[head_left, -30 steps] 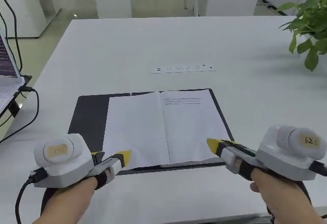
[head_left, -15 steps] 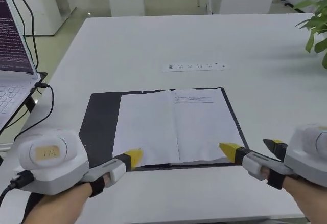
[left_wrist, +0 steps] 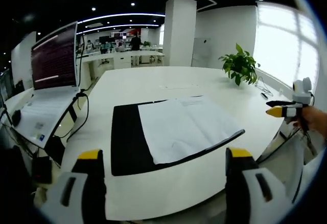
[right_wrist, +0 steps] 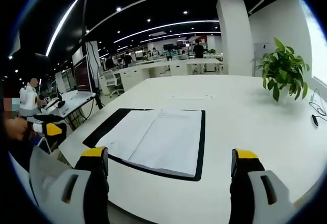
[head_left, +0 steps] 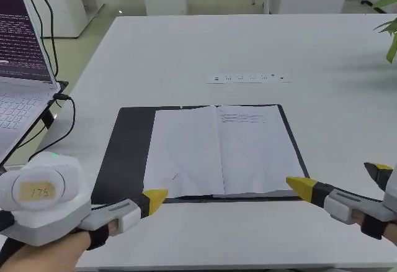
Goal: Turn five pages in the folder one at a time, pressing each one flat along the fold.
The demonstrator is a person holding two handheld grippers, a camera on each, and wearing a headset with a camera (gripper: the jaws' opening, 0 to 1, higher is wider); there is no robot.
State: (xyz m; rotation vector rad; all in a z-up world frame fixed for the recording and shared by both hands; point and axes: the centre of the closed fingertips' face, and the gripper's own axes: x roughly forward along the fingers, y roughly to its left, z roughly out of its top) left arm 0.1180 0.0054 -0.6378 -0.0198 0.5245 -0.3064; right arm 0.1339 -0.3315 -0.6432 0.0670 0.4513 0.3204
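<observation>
The folder (head_left: 208,153) lies open and flat on the white bench (head_left: 186,42). Its black cover is spread wide, and white pages rest on both sides of the fold (head_left: 221,154). The left-hand page (head_left: 186,151) looks blank. The right-hand page (head_left: 260,148) has a few lines of print near its top, too small for us to read. Both pages sit smooth, with no corner lifted.

The left gripper (left_wrist: 163,154) hangs on the near side of the folder, toward its left corner. The right gripper (right_wrist: 169,153) hangs on the near side, toward its right corner. Neither touches paper or cover. The yellow-tipped jaws of each stand wide apart and hold nothing.

We read this as a ready stance. The open jaws flank the folder from the side nearest the person, so one gripper can pinch the free edge of the right-hand page while the other is placed to press along the fold. The flat pages suggest that no turn is under way. We cannot tell from the paper how many of the five pages are done.

A white power strip (head_left: 248,78) lies beyond the folder's far edge. An open laptop (head_left: 18,67) stands well to the left of the folder, with a dark cable (head_left: 62,129) trailing from it. A potted plant (right_wrist: 281,70) stands well to the folder's right. All three are clear of the turning page's sweep.
</observation>
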